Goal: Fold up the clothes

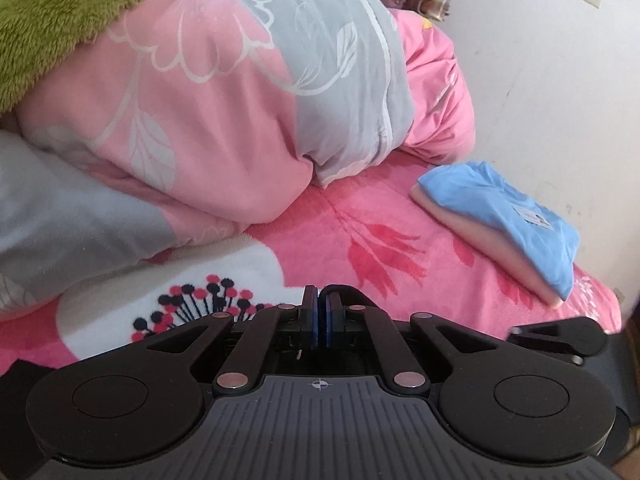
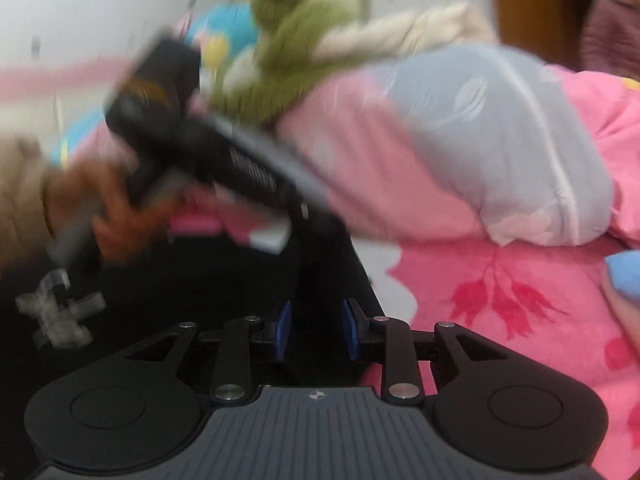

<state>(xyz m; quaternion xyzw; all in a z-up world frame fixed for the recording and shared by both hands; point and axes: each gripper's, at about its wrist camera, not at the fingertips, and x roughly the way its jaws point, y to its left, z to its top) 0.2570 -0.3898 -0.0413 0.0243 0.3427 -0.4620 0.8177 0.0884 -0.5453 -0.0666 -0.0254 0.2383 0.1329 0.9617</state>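
two views: left wrist and right wrist, both over a bed.
left gripper (image 1: 320, 312): jaws clenched, blue pads face to face, nothing seen between them.
right gripper (image 2: 316, 334): jaws released, blue pads apart; black cloth (image 2: 224, 308) runs up through the gap, and contact with the pads cannot be told.
folded clothes (image 1: 500, 228): a blue garment on top of a pale pink one, stacked flat, ahead and to the right of the left jaws, well apart from them, near the wall (image 1: 560, 80).
same stack, right wrist view: only a blue corner (image 2: 626, 276) at the right edge, far right of the right jaws.
bed cover (image 1: 360, 220): pink fleece with red leaf print and a white patch with black and red dots just ahead of the left jaws.
quilt (image 1: 224, 104): pink and grey with white flower outlines, bunched ahead of both jaws, resting on the bed cover.
green plush blanket (image 1: 52, 20): on top of the quilt, ahead and to the left of the left jaws.
left wrist view only: a brass-coloured fitting (image 1: 434, 2) on the wall beyond the quilt; part of a second black tool (image 1: 560, 334) at the right of the jaws.
right wrist view only: a hand (image 2: 116, 208) with a tan sleeve (image 2: 20, 192), ahead and to the left of the right jaws, holding a black device (image 2: 192, 140); blurred. brown furniture (image 2: 528, 4) beyond the quilt at upper right.
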